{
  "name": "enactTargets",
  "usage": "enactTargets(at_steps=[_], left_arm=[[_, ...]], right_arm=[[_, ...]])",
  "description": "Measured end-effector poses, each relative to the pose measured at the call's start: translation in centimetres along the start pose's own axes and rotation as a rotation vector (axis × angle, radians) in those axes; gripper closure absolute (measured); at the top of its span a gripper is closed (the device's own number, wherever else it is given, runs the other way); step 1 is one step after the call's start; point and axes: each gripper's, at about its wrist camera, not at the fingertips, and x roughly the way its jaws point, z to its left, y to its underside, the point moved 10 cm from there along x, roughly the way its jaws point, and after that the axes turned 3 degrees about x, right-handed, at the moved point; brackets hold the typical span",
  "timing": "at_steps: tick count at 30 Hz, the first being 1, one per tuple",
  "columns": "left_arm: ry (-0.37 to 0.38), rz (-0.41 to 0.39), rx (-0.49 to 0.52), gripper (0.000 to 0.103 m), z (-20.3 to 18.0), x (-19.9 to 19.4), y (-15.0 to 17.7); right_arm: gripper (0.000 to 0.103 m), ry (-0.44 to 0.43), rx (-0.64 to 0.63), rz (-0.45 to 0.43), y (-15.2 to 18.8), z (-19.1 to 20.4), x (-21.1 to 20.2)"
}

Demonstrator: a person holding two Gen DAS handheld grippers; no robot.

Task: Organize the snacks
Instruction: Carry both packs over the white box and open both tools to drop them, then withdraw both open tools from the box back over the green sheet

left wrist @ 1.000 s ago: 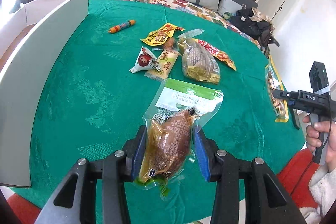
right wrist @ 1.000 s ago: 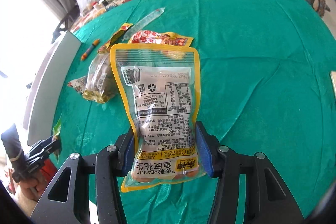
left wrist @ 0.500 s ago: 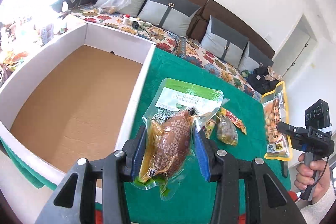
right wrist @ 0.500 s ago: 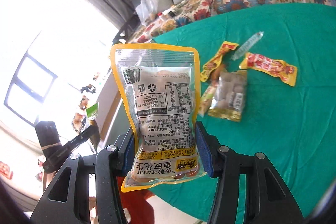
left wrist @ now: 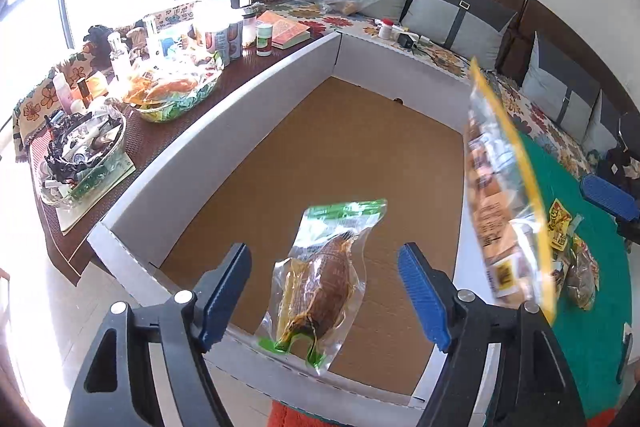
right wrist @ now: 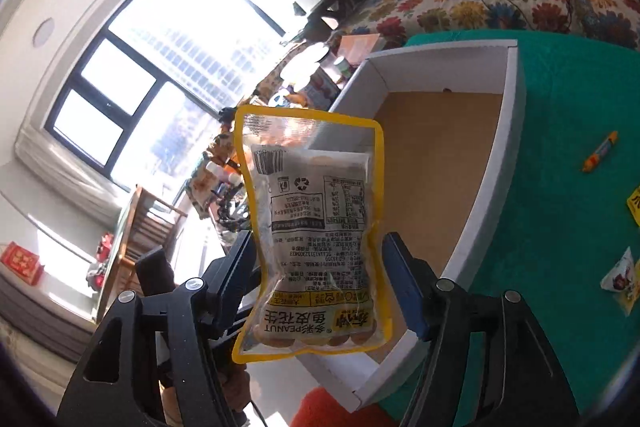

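Both tools opening – left tool point(left wrist: 324, 291) clear of brown pouch point(left wrist: 320, 283), right tool point(right wrist: 320, 291) off peanut bag point(right wrist: 316, 227), over box point(left wrist: 224, 131).

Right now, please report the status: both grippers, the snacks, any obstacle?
Left gripper opening, pads clear of green-topped pouch. Right gripper opening, peanut bag loose between pads. Box below, nothing blocking.

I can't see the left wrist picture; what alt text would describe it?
Opening tongs release a clear vacuum pack of brown food over a cardboard box. A yellow-edged peanut bag hangs at right, above the green tablecloth.
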Motion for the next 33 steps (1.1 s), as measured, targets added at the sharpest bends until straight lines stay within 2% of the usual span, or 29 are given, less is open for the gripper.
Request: enactTargets(at_steps=[2, 4, 6, 9, 11, 12, 14, 16, 18, 20, 22, 26, 30, 31, 33], left_arm=[[-0.049, -0.033, 0.008, 0.024, 0.5, -0.5, 0.3], [-0.063, -0.062, 0.012, 0.024, -0.1, -1.0, 0.6], [-0.015, -0.096, 0.026, 0.024, -2.2, -1.6, 0.4], [0.101, -0.131, 0.092, 0.023, -7.9, -2.3, -0.8], [0.168, -0.143, 0.144, 0.019, -11.9, -2.2, -1.5], [0.175, -0.153, 0.171, 0.015, -13.5, -1.8, -1.7], [0.126, -0.155, 0.227, 0.014, -15.8, -0.1, -2.0], [0.072, -0.088, 0.257, 0.014, -17.0, 2.5, -1.5], [0.052, -0.014, 0.279, 0.015, -17.9, 4.2, -0.4], [0.035, -0.019, 0.304, 0.015, -18.7, 4.0, 0.1], [0.035, -0.015, 0.285, 0.015, -19.0, 3.5, 0.5], [0.022, 0.014, 0.243, 0.015, -18.6, 3.1, 2.2], [-0.021, 0.014, 0.292, 0.015, -19.2, 3.0, 3.1], [-0.042, 0.001, 0.294, 0.015, -19.1, 2.7, 2.9], [-0.126, -0.108, 0.27, 0.015, -18.5, 0.3, 1.7]], right_arm=[[0.027, 0.01, 0.015, -0.026, 0.2, -1.7, -1.2], [0.025, 0.078, -0.019, -0.05, 1.6, -4.2, -3.0], [0.025, 0.192, -0.09, -0.065, 3.6, -8.0, -5.0], [0.025, 0.441, -0.204, -0.127, 7.7, -15.5, -10.0], [0.025, 0.586, -0.218, -0.165, 10.5, -21.1, -14.2], [0.025, 0.646, -0.204, -0.187, 11.8, -23.8, -16.5], [0.025, 0.76, -0.156, -0.228, 14.1, -28.7, -21.1], [0.025, 0.875, -0.097, -0.246, 16.1, -33.4, -25.6], [0.025, 0.96, -0.036, -0.269, 17.7, -37.1, -29.5], [0.025, 1.029, -0.003, -0.301, 18.6, -39.8, -32.7], [0.025, 1.072, 0.043, -0.31, 19.3, -41.7, -34.7], [0.025, 1.028, 0.173, -0.36, 18.2, -43.2, -36.7], [0.023, 1.036, 0.202, -0.277, 17.3, -45.5, -35.8], [0.023, 1.043, 0.199, -0.257, 17.6, -46.2, -35.8], [0.023, 1.063, 0.202, -0.225, 18.2, -47.3, -35.7]])
